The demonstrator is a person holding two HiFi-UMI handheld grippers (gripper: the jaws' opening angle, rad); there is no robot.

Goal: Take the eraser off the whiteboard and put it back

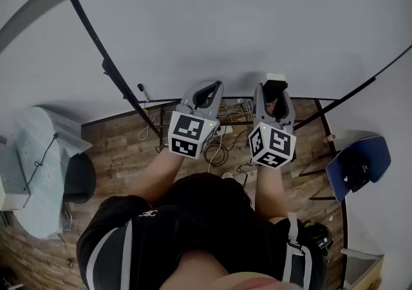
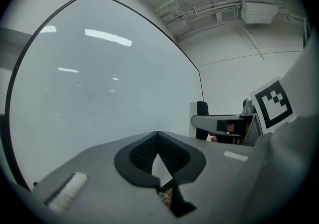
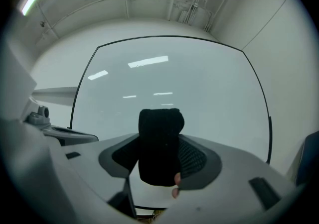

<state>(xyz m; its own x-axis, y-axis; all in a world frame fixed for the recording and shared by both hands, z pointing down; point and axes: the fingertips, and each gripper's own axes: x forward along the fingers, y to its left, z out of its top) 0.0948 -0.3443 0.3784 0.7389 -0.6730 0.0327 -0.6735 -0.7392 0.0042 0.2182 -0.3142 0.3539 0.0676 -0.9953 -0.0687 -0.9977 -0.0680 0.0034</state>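
The whiteboard (image 1: 225, 24) fills the space ahead, blank inside its thin black frame, and it also shows in the left gripper view (image 2: 99, 93) and the right gripper view (image 3: 209, 83). My right gripper (image 1: 274, 91) (image 3: 160, 154) is shut on the eraser (image 3: 159, 143), a black felt block with a white back (image 1: 275, 79), held upright just off the board. From the left gripper view, the eraser (image 2: 201, 114) appears at the right, clamped in the right gripper. My left gripper (image 1: 209, 89) (image 2: 157, 136) is level beside it, its tips together with nothing between them.
Below the board lies a wooden floor with a tangle of cables (image 1: 222, 134) and the board's black stand legs (image 1: 322, 134). A grey chair (image 1: 45, 166) stands at the left and a blue chair (image 1: 357, 166) at the right. An air conditioner (image 2: 259, 6) hangs from the ceiling.
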